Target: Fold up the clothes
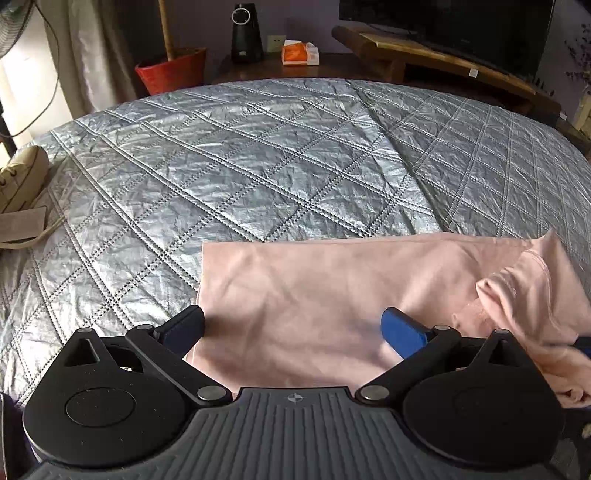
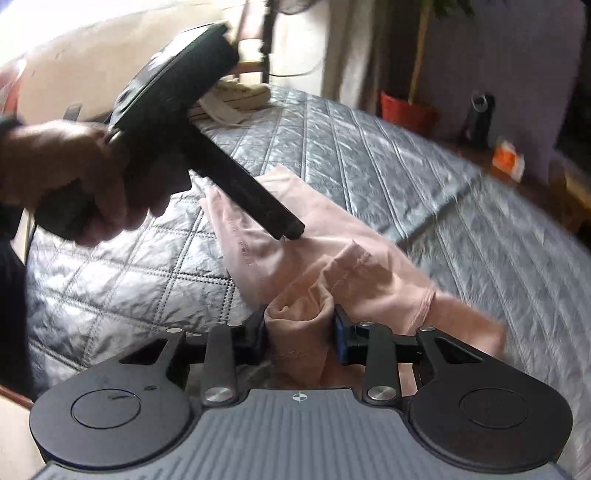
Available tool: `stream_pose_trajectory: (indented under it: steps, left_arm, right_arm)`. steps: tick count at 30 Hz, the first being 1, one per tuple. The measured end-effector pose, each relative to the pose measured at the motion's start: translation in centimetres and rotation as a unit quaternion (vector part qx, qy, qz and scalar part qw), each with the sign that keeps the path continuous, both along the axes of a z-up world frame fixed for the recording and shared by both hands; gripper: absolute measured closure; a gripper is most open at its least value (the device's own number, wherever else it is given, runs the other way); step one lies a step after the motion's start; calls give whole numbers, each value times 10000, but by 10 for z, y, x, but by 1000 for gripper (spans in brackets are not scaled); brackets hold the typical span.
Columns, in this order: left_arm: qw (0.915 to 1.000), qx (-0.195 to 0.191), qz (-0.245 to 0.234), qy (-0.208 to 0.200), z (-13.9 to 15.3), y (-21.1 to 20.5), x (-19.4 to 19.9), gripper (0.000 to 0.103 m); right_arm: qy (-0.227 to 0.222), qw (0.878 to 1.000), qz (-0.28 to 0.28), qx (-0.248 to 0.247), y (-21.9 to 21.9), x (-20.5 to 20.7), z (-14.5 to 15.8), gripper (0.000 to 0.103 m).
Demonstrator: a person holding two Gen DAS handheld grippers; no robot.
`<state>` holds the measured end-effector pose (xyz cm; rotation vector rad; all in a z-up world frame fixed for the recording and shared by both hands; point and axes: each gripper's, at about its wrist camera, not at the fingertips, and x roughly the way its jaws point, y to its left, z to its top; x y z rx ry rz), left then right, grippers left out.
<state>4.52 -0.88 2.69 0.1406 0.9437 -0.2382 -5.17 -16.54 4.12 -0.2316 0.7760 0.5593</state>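
On the bed (image 1: 258, 155), near its front edge, a pink garment (image 1: 314, 295) lies partly flat, its left portion smooth, its right portion bunched. The left claw (image 1: 295, 328) stands released, fingers wide apart above the flat cloth; contact with the fabric cannot be confirmed. The right claw (image 2: 301, 332) is clenched on a rolled bunch of the garment, cloth filling the gap between both fingers. The right view is motion-blurred, so seams and the garment's type are hard to make out. A hand (image 2: 74, 177) grips the left claw's handle there, and its body hides part of the garment. At the bed's left edge sits a beige shoe (image 1: 22, 181), cut off by the frame. Beyond the far edge stand a red pot (image 1: 171, 70) and a dark screen (image 1: 461, 33), also cropped.
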Motion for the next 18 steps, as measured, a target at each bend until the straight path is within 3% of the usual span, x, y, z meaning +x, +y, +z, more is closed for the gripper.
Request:
stream_pose_trajectory:
  steps: [3,7,10,13,15,18]
  left_arm:
    - [10000,-4,8,-1,0,0,0,0]
    - [10000,8,-1,-11,0,-1,0,0]
    - [10000,16,-14,-17,0,-1,0,0]
    - [10000,24,-29,-22,0,-2,0,0]
    - [10000,41,-47,-33,0,-2,0,0]
    - [9999,62,-72,-46,1,-4,-1,0]
  right_arm:
    - [169,9986,-348,347,-9,6,4,86]
    - [352,9900,-917,1009,-28,13,9,88]
    - [477,9714,-1536,1750,-52,16,11,88]
    - [346,9423,-2353,2356,-83,12,17,88]
    - [-227,9307,-2882,2241,-97,1,34,88]
    - [-1113,9343,-3098,1366,-86,-11,62,88]
